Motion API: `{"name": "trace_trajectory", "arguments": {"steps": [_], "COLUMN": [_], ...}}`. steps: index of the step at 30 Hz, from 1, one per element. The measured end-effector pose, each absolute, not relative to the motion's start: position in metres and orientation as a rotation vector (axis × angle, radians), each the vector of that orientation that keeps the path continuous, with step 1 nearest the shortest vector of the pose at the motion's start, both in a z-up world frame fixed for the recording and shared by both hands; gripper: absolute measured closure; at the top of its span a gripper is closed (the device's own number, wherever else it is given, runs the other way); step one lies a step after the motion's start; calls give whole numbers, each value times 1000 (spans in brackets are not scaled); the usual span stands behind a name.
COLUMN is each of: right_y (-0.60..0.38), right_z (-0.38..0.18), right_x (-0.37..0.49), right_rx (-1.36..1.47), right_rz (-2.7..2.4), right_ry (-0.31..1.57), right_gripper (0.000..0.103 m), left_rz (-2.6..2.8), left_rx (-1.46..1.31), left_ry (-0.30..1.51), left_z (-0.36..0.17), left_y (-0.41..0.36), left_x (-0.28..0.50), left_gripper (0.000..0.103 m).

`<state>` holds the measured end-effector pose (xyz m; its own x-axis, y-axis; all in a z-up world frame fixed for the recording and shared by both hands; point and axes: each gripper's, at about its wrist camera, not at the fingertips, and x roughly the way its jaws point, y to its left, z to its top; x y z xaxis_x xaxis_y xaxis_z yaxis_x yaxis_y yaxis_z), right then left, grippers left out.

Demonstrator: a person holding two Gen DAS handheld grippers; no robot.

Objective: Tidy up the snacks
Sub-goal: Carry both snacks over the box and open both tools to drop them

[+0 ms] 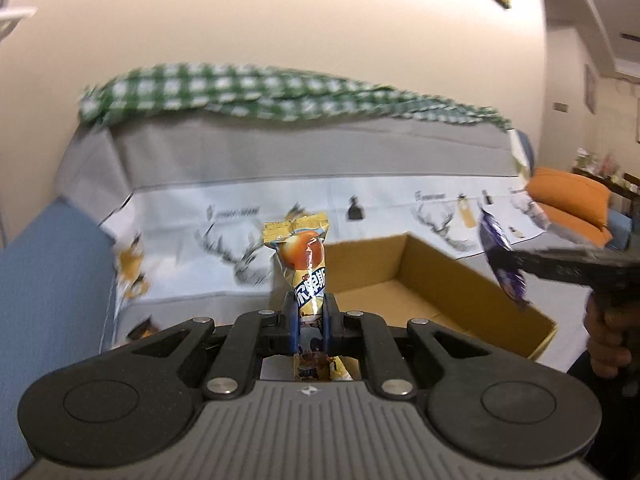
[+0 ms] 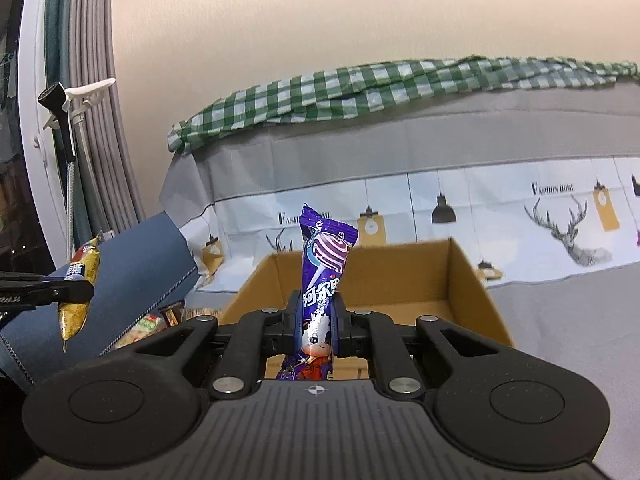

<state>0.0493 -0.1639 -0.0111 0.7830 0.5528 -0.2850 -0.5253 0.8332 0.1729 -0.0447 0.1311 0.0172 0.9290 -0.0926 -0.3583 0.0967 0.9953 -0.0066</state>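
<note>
The left gripper [image 1: 308,316] has its jaws pinched tight on a yellow lollipop packet [image 1: 305,256], gripped about midway so the long axis stands nearly upright, crimped top seam toward twelve o'clock and the tail dropping out below the fingers toward six. Its wrapper shows an orange-and-cream swirled candy ball under a gold seam, with blue Chinese characters I can only partly read. The right gripper [image 2: 318,316] is clamped the same way on a purple lollipop packet [image 2: 322,268], also upright with a slight lean toward one o'clock; it carries a purple-and-white swirl, white Chinese characters on the body and a small cartoon cow by the fingers. Beyond each packet, at about twelve to two o'clock, sits an open cardboard box [image 2: 472,280], brown and flap-less, resting on a bed sheet [image 2: 520,216] printed with antlered deer heads, hanging lamps and the words "Fashion home". A green checked cloth [image 2: 360,84] lies bunched along the far edge of the bed at twelve o'clock. At nine o'clock in the right wrist view a blue cushion [image 2: 140,264] leans, with more snack packets [image 2: 152,324] lying just beside its lower edge. An orange pillow [image 1: 568,200] shows at three o'clock in the left wrist view.
</note>
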Motion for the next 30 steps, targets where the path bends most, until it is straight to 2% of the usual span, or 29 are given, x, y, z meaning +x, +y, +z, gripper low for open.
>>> {"name": "trace_trajectory", "arguments": {"steps": [6, 14, 20, 25, 30], "right_y": [-174, -194, -196, -190, -185], "right_z": [20, 12, 9, 5, 1], "right_x": [67, 83, 86, 93, 101], "right_rx": [21, 50, 33, -7, -19], "right_rz": [558, 498, 474, 469, 451], "right_ry": [253, 307, 334, 354, 370], "right_gripper": [90, 90, 90, 90, 90], "left_rz": [-158, -273, -278, -155, -157], "left_rx": [2, 12, -49, 72, 23], "left_ry": [357, 340, 389, 419, 453], "left_z": [30, 50, 34, 14, 9], "left_y": [94, 41, 26, 12, 12], "left_x": [-19, 23, 54, 62, 78], "left_gripper": [91, 91, 91, 91, 91]}}
